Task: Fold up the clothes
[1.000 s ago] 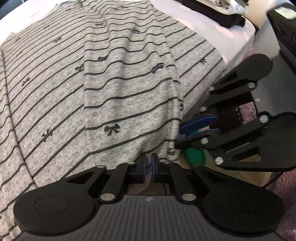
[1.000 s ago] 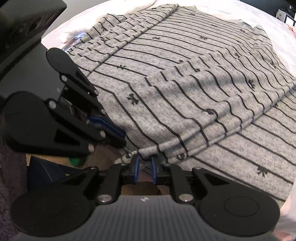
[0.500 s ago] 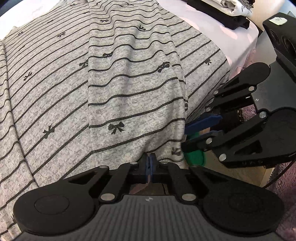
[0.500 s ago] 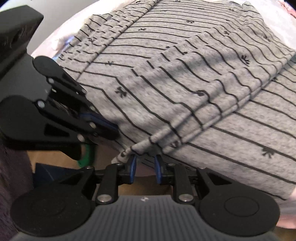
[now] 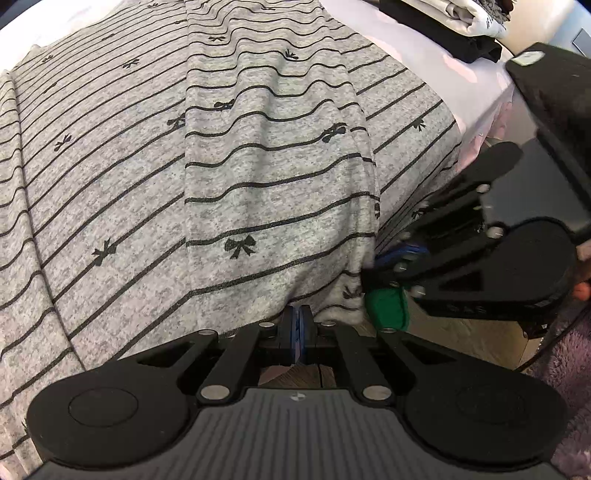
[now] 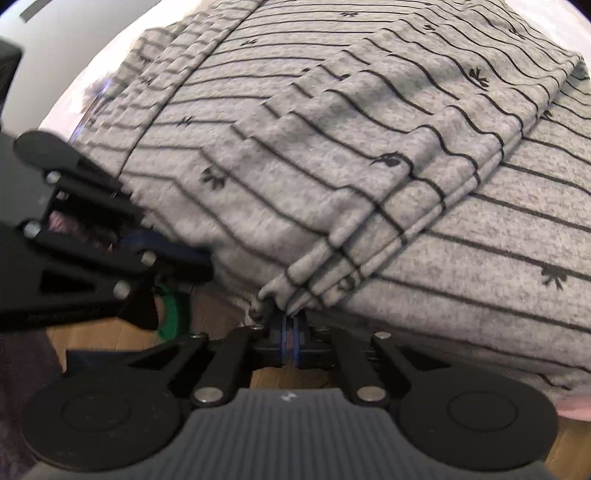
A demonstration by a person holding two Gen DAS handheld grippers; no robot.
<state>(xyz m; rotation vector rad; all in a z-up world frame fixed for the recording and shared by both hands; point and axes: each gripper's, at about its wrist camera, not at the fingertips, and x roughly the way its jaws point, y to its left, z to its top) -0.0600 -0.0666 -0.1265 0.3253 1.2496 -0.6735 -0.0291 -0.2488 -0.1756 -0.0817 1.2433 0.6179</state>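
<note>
A grey garment point(image 5: 229, 177) with thin black stripes and small bows lies spread over the bed, one part folded lengthwise on top. My left gripper point(image 5: 297, 325) is shut on the near hem, which hangs over the bed's edge. Just to its right, my right gripper point(image 5: 402, 266) reaches to the same hem. In the right wrist view the right gripper point(image 6: 290, 332) has its jaws closing, the pads pressing on the bunched layers of the garment point(image 6: 369, 192) at the folded edge. The left gripper point(image 6: 173, 254) shows blurred at the left there.
A stack of folded clothes point(image 5: 461, 26) sits at the far right of the pink sheet point(image 5: 424, 62). Below the bed's edge are a green object point(image 5: 386, 308), wooden floor point(image 5: 461, 336) and a purple fuzzy rug point(image 5: 569, 354). A person's fingertips point(image 5: 581, 291) hold the right gripper.
The right gripper's jaws stood apart around the bunched hem and have now come together on it, while its wrist rolled. The left gripper's small gap closed early and it stayed put.
</note>
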